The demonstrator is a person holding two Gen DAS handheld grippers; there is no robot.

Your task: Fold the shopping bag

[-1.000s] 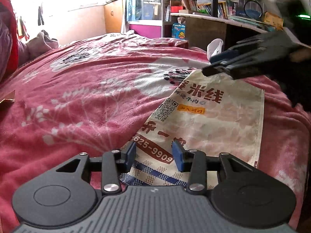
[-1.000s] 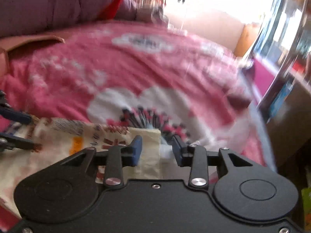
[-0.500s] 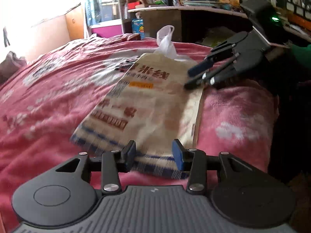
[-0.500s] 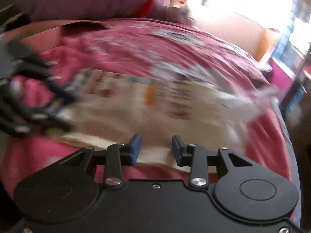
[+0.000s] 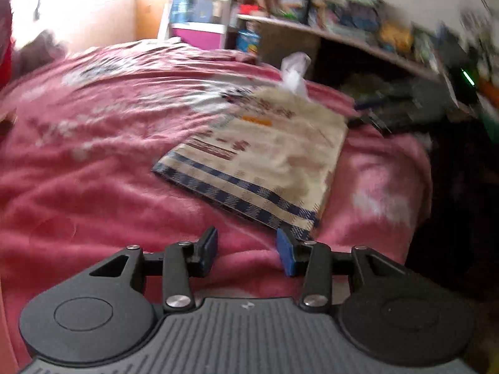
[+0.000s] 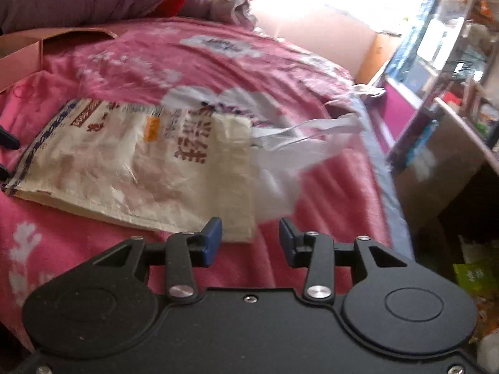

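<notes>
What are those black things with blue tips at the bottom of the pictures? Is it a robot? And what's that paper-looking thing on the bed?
No robot. A person holds a grabbing tool in each hand, each with a camera looking along its two blue-tipped fingers. One picture comes from the left gripper, the other from the right gripper. Both are open and hold nothing. On the pink blanket lies a flat shopping bag with printed writing, a blue checked edge and white handles. The grippers sit at opposite ends of it. The shelves behind are too blurry to describe.

We see our two black plastic grippers, left [image 5: 246,247] and right [image 6: 250,238]: blue rubber fingertip pads [image 5: 208,246], silver screws, round housings; the left one's base is ribbed grey.
</notes>
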